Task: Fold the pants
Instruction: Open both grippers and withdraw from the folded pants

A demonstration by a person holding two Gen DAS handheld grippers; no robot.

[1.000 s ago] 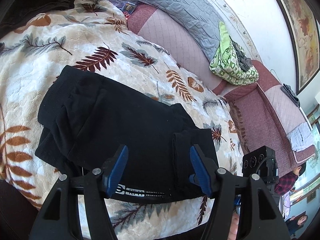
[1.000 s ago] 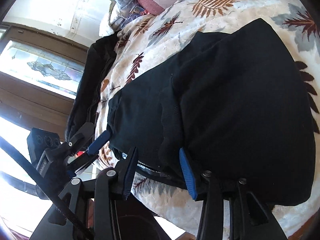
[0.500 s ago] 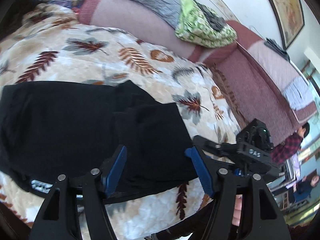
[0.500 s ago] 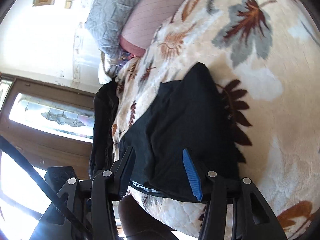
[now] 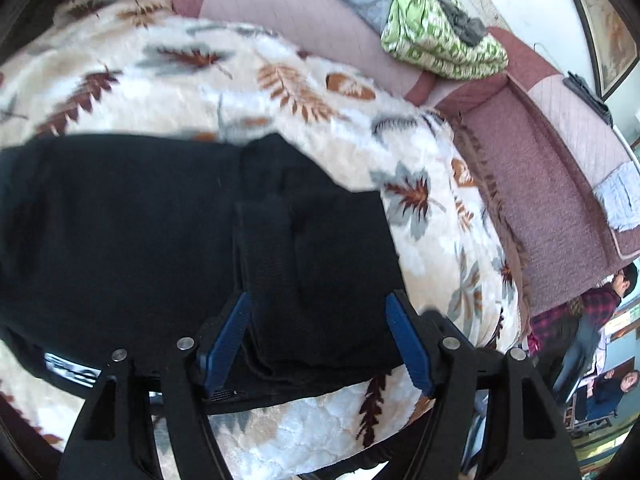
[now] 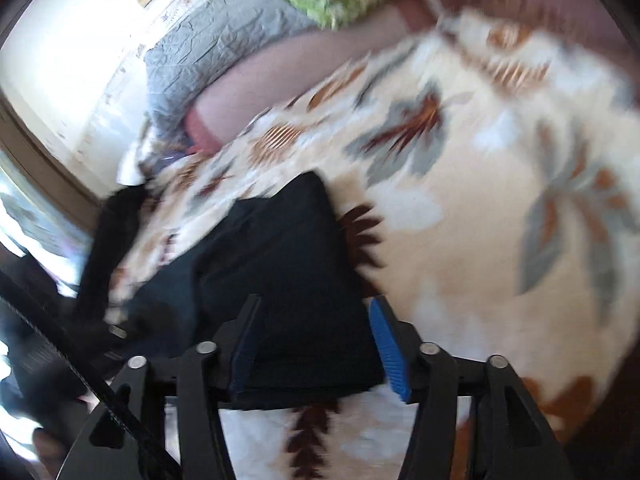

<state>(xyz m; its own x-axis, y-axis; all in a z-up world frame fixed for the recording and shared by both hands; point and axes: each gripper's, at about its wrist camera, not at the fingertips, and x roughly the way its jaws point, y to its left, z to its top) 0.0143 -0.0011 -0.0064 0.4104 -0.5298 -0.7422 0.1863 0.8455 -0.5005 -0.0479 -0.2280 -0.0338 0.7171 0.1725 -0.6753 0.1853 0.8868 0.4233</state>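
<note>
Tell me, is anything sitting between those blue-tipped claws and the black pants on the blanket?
Nothing visible. The left gripper and the right gripper are both open, right at the near edge of the black pants, which lie on the leaf-print blanket. No other object lies between them.

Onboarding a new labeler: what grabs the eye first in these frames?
The black pants, folded into a dark slab, lie on the leaf-print blanket, filling the view between the open blue-padded left gripper. Behind, a green patterned bundle sits on the pink couch. The right gripper view is motion-blurred.
</note>
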